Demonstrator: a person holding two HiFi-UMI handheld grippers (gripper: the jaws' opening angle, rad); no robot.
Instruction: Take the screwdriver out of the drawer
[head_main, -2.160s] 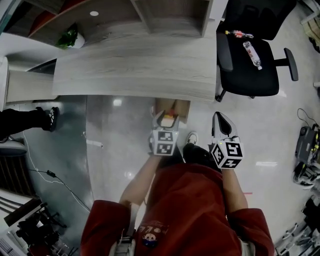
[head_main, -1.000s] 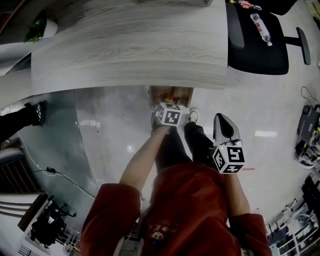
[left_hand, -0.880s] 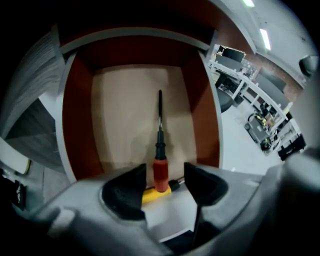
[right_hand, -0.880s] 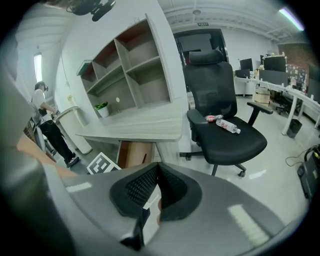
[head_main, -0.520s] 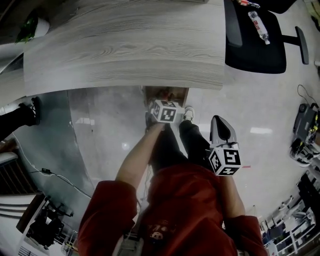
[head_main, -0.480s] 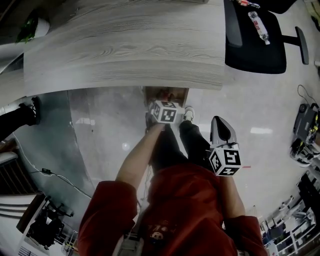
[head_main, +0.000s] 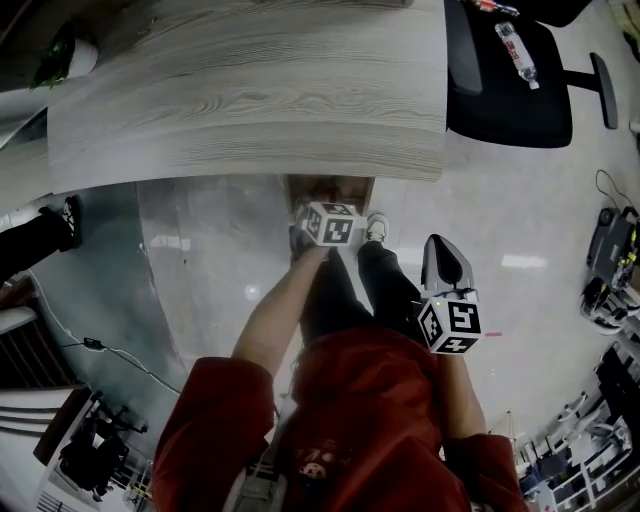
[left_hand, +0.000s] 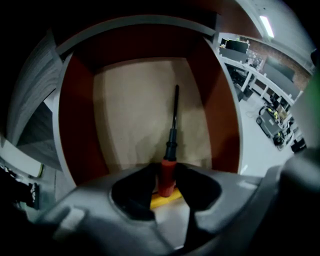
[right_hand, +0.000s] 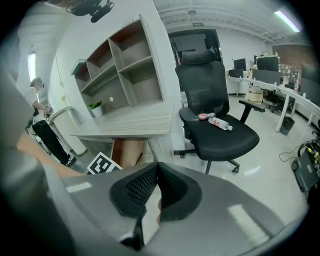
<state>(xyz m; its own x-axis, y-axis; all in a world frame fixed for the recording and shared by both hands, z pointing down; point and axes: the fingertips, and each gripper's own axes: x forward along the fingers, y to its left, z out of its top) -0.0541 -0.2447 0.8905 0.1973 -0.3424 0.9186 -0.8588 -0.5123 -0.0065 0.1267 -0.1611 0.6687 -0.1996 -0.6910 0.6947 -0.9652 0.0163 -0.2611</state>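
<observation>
At lower centre, the left gripper (left_hand: 167, 176) was closing its jaws on the red handle of the screwdriver (left_hand: 172, 137), pads touching it; the shaft lay along the floor of the drawer (left_hand: 76, 130); the right gripper (right_hand: 156, 171) was pressed together, empty.

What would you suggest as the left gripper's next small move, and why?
Probably let the left gripper finish closing before lifting. Its jaws are closing with the screwdriver held by its red handle between them, pads seemingly touching it, while the shaft lies flat on the floor of the drawer.
</observation>
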